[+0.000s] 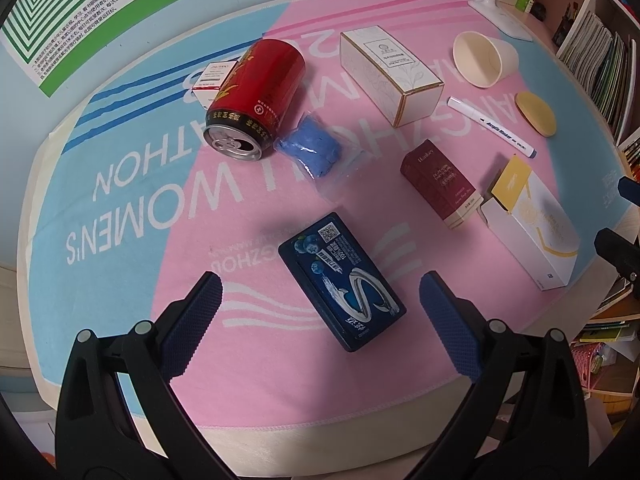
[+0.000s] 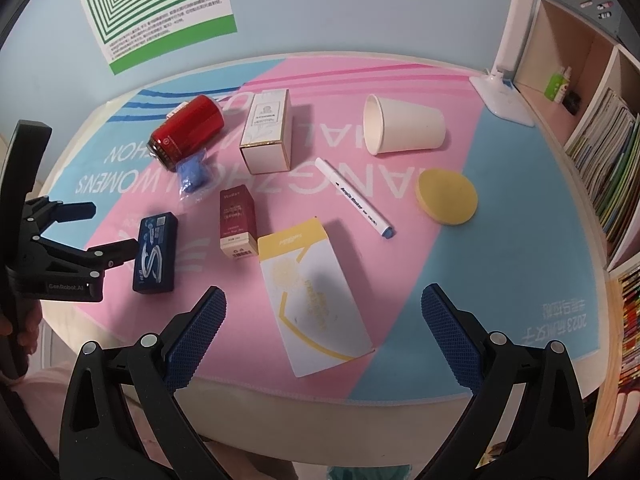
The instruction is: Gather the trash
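The left tongs [image 1: 320, 320] stand wide open and hold nothing; they hang just above the blue gum box [image 1: 342, 280], which lies flat between the two pads, so this box looks like the first target. The right tongs [image 2: 322, 330] are also wide open and empty, over the near end of the yellow-white box [image 2: 316, 300].

On the bench [image 2: 500, 280], from left to right, the trash lies spread apart: a red can [image 2: 186, 132] on its side, touching a blue wad [image 2: 192, 174], a white carton [image 2: 268, 136], a maroon box [image 2: 237, 220], a marker [image 2: 354, 198], a tipped paper cup [image 2: 404, 130] and a yellow disc [image 2: 447, 197]. I see no bin in either view.
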Tool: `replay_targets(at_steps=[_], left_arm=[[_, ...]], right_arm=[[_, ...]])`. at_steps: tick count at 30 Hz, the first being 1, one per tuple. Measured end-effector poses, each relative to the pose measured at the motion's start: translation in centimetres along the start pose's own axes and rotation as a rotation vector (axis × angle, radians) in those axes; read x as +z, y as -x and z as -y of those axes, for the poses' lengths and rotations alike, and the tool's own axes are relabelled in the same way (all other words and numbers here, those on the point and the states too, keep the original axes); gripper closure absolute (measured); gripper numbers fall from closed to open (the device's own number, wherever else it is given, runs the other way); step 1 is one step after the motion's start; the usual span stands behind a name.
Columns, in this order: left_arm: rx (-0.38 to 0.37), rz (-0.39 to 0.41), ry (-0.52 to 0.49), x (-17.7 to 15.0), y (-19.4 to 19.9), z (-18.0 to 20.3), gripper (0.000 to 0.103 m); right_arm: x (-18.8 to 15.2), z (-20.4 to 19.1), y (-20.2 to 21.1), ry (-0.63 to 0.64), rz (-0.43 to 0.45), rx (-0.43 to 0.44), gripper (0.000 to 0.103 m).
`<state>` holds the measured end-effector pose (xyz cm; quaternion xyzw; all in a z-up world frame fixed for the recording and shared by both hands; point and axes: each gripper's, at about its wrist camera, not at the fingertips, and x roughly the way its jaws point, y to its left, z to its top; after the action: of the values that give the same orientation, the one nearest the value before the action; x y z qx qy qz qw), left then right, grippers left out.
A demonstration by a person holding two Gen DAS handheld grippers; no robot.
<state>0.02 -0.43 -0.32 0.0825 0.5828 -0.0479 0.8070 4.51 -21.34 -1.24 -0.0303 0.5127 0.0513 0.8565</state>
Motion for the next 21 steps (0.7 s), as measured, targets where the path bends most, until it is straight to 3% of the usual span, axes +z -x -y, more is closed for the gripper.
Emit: replay_targets(at_steps=[11, 16, 21], left_arm=[[0.005, -0.089, -0.016, 0.2, -1.1, 0.2, 0.006], [-0.009, -0.076, -0.016, 0.3, -1.9, 0.1, 0.007], [-0.011, -0.114, -0.020, 0.3, -3.1, 0.1, 0.007]], right_arm=[[0.1, 0.1, -0.8, 0.004, -0.025, 0.009, 0.006], [-0.2, 0.0, -1.8, 0.009, -0.049, 0.018, 0.006], [-0.4, 0.0, -3.2, 0.015, -0.086, 0.021, 0.006]])
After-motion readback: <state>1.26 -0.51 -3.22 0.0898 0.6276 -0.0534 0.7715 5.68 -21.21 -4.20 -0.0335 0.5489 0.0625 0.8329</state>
